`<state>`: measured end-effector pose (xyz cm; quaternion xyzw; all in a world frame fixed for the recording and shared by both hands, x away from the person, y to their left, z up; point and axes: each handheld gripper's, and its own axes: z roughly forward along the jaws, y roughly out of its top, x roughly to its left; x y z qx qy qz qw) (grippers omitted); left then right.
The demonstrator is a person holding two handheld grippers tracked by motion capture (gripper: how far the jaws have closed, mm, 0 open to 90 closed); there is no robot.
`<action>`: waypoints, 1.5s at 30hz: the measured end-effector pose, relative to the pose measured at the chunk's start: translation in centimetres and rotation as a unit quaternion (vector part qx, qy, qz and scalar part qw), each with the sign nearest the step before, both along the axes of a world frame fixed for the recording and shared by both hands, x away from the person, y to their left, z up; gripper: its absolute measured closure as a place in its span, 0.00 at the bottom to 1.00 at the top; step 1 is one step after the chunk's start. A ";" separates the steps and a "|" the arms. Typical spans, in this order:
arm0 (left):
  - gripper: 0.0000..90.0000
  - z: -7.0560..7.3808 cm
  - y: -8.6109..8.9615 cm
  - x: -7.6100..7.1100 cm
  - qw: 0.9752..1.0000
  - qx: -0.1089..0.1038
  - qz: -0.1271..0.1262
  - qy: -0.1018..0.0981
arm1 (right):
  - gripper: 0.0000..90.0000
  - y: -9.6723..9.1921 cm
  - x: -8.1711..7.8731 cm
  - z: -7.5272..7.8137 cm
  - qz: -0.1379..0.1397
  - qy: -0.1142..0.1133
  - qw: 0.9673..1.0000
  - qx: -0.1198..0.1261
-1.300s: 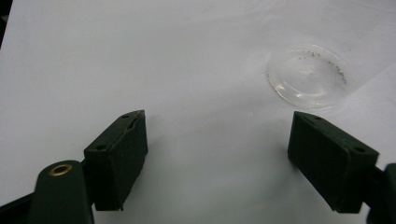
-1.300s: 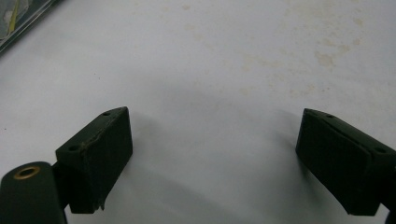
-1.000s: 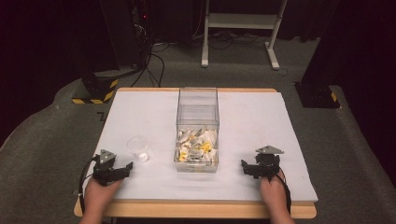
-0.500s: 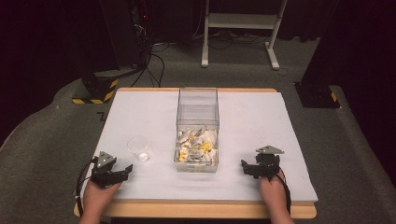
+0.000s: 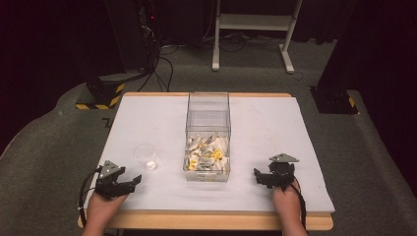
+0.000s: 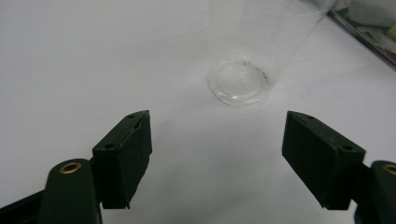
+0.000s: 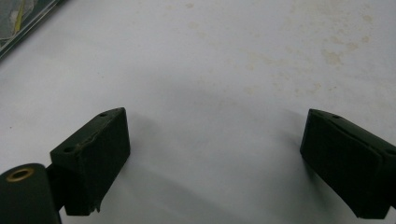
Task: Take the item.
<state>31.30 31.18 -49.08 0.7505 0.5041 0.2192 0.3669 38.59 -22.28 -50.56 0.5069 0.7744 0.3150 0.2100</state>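
We take the clear bin [image 5: 208, 132] at the middle of the white table [image 5: 147, 113] as our landmark. Our left gripper [image 5: 129, 182] rests low near the table's front edge, left of the bin, jaws spread wide with nothing between them. It points at the clear cup [image 5: 146, 155], which stands upright between the gripper and the bin's left wall, near the gripper but apart from it. In the left gripper view the cup [image 6: 243, 81] sits just ahead of the open jaws and a little to one side, so we judge the hand is lined up to reach for it.

Our right gripper [image 5: 257, 176] lies right of the bin, also near the front edge, jaws released and empty over bare, faintly stained tabletop. We read it as parked there, waiting.

The bin holds a heap of small white and yellow packets [image 5: 206, 152] in its near half. Nothing lies between the left gripper and the cup. The bin's wall is close beside the cup, leaving less room on that side.
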 end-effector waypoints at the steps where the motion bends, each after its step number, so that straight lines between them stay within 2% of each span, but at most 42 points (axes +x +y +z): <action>1: 0.27 0.0 0.0 -0.1 1.000 -0.006 -0.001 0.002 | 0.09 0.0 0.0 0.0 0.001 0.000 1.000 0.000; 3: 0.27 0.2 -0.3 -0.3 1.000 -0.018 -0.005 0.000 | 0.09 0.0 0.0 0.0 0.002 0.000 1.000 -0.001; 7: 0.28 0.7 -0.7 -0.6 1.000 -0.026 -0.008 -0.010 | 0.09 0.0 0.0 0.0 0.001 0.000 1.000 -0.001; 8: 0.31 0.9 -0.9 -0.8 0.999 -0.030 -0.013 -0.015 | 0.09 0.0 0.0 0.0 0.000 0.000 1.000 0.000; 13: 0.32 1.0 -1.4 -1.0 0.999 -0.027 -0.024 -0.021 | 0.09 0.0 0.0 0.0 0.002 0.000 1.000 -0.002; 22: 0.32 1.4 -2.4 -1.4 0.998 -0.033 -0.040 -0.028 | 0.09 0.0 0.0 0.0 0.002 0.000 1.000 -0.003; 26: 0.32 1.8 -2.7 -1.5 0.997 -0.050 -0.049 -0.032 | 0.09 0.0 0.0 0.0 0.001 0.000 1.000 -0.002; 33: 0.32 2.5 -3.9 -1.5 0.996 -0.047 -0.068 -0.041 | 0.09 0.0 0.0 0.1 0.000 0.002 1.000 -0.001; 41: 0.30 3.1 -5.1 -1.5 0.995 -0.049 -0.077 -0.046 | 0.10 0.2 -0.1 0.1 0.002 -0.006 1.000 -0.013; 45: 0.30 3.2 -6.0 -1.5 0.994 -0.052 -0.081 -0.048 | 0.10 0.3 -0.1 0.2 -0.003 0.000 1.000 -0.011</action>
